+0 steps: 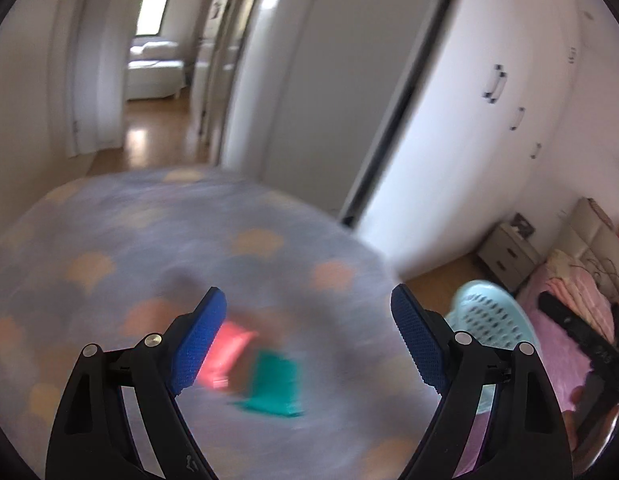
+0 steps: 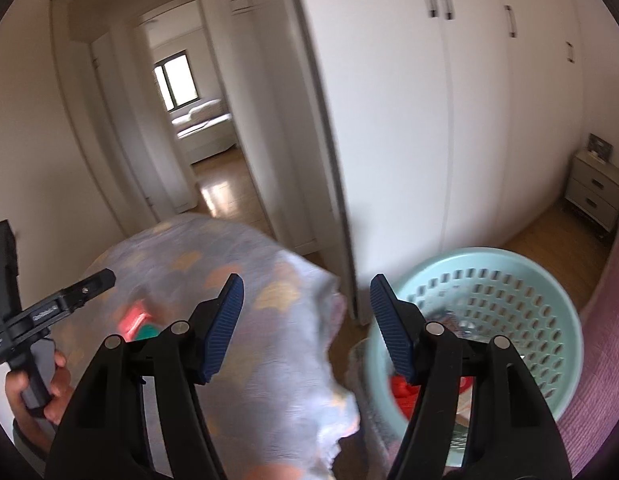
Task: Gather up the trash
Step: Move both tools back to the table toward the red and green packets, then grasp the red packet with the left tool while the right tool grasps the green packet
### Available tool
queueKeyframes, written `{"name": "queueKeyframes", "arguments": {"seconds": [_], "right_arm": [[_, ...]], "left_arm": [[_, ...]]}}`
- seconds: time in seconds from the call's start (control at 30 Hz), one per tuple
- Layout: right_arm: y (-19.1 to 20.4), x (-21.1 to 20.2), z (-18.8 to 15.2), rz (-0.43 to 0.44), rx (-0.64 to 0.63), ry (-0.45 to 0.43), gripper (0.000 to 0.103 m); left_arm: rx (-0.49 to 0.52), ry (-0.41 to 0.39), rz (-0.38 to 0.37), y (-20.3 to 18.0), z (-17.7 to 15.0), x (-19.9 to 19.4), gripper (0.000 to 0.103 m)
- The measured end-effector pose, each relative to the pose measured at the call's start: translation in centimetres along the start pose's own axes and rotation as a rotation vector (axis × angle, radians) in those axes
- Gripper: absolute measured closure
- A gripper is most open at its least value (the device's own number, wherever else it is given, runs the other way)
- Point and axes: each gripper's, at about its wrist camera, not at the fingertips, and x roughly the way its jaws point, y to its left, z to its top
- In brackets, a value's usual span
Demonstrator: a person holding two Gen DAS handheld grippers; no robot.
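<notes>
A red packet [image 1: 225, 350] and a green packet [image 1: 275, 386] lie blurred on a lilac cloth with orange patches [image 1: 169, 248]. My left gripper [image 1: 309, 336] is open just above them, jaws wide apart and empty. My right gripper [image 2: 305, 324] is open and empty, between the cloth [image 2: 269, 320] and a pale teal perforated basket [image 2: 509, 300] that holds a red item [image 2: 401, 394]. The red packet [image 2: 133, 316] and the green packet [image 2: 147, 332] also show in the right wrist view, with the left gripper [image 2: 105, 276] beside them at the far left.
A white wardrobe [image 2: 449, 120] with dark handles stands behind the basket. An open door [image 2: 317, 120] leads to a hallway with wooden floor. A pink bed [image 1: 569, 312] and a bedside drawer unit [image 2: 597, 192] are at the right.
</notes>
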Motion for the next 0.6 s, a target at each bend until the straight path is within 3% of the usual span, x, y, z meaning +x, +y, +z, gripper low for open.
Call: {"name": "queueKeyframes", "arguments": {"seconds": [0.2,0.6], "right_arm": [[4.4,1.9,-0.8,0.03,-0.075,0.032,0.041],[10.1,4.6,-3.2,0.092,-0.163,0.12,0.041]], "left_arm": [[0.026,0.086,0.07,4.5,-1.4,1.3,0.021],[-0.009,0.188,0.059,7.2,-3.3,4.3,0.033]]}}
